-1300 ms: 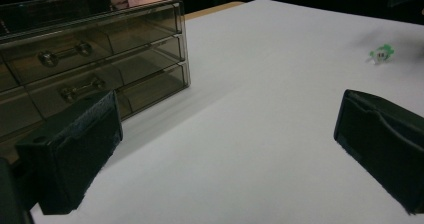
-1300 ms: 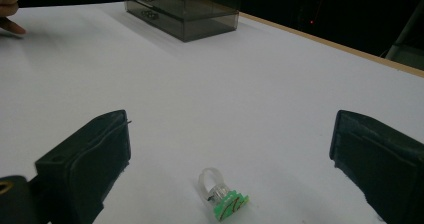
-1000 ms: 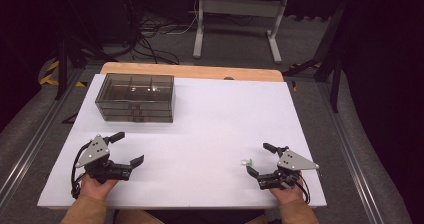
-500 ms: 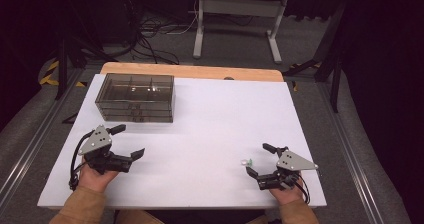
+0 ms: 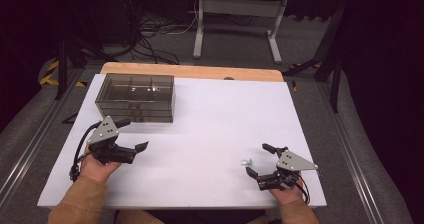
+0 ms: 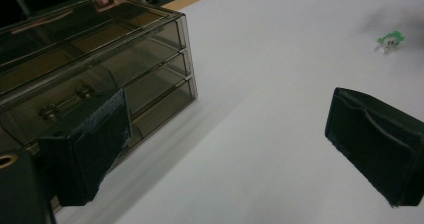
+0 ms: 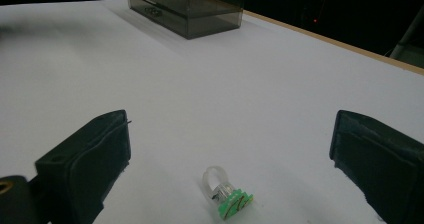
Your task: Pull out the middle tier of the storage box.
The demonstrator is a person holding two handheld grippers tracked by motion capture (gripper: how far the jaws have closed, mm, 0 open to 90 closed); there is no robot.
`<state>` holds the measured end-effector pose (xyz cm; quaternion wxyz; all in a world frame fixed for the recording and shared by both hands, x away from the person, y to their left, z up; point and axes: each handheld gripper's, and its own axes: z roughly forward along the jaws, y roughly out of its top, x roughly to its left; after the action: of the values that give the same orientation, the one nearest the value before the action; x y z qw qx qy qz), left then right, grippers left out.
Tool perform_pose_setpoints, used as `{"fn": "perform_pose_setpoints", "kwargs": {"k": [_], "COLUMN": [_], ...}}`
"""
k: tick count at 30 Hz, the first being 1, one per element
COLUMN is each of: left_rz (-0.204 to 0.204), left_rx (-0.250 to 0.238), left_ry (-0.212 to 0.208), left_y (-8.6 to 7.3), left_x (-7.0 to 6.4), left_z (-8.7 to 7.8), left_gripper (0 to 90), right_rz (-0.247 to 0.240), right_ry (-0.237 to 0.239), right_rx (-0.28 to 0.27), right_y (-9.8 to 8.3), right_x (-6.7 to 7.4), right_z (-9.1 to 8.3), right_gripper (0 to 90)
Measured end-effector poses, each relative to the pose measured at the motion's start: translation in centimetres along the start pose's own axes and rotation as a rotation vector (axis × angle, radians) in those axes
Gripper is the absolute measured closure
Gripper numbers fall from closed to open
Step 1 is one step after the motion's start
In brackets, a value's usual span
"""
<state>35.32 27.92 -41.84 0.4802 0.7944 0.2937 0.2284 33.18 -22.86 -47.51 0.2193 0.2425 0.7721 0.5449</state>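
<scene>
Grippers are both sitting wide apart with nothing between the pads right now. Left gripper (image 5: 131, 134) is hovering just in front of the smoky drawer box (image 5: 135, 96), which is standing at the far left part of the white table (image 5: 220, 114); its jaws have just been closing a touch, yet they're gaping and not touching anything. From the left gripper view the drawer box (image 6: 95, 69) is showing three stacked drawers with small knobs, and one jaw is overlapping the front of the lower drawers, though I can't tell if it's actually touching. Right gripper (image 5: 257, 159) is resting near the front right edge of the table, jaws spread, pointing at the little ring with the green top (image 5: 246, 161). That ring (image 7: 226, 190) is lying on the bare tabletop between the two jaws, apart from both pads, and well away from the drawer box (image 7: 187, 6).
</scene>
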Motion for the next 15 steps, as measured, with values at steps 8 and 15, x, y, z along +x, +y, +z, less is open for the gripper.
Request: {"fn": "perform_pose_setpoints", "kwargs": {"k": [8,15], "left_rz": [0.037,0.140], "left_rx": [0.013,-0.001], "left_ry": [0.044,0.098], "left_y": [0.08,0.17], "left_x": [0.39,0.09], "left_z": [0.19,0.22], "left_gripper": [8.4,8.5], "right_rz": [0.003,0.002], "right_ry": [0.004,0.007], "right_rx": [0.000,-0.002], "right_y": [-0.01,-0.01], "right_x": [0.03,0.04], "right_z": [0.01,0.01], "right_gripper": [3.3,3.3]}}
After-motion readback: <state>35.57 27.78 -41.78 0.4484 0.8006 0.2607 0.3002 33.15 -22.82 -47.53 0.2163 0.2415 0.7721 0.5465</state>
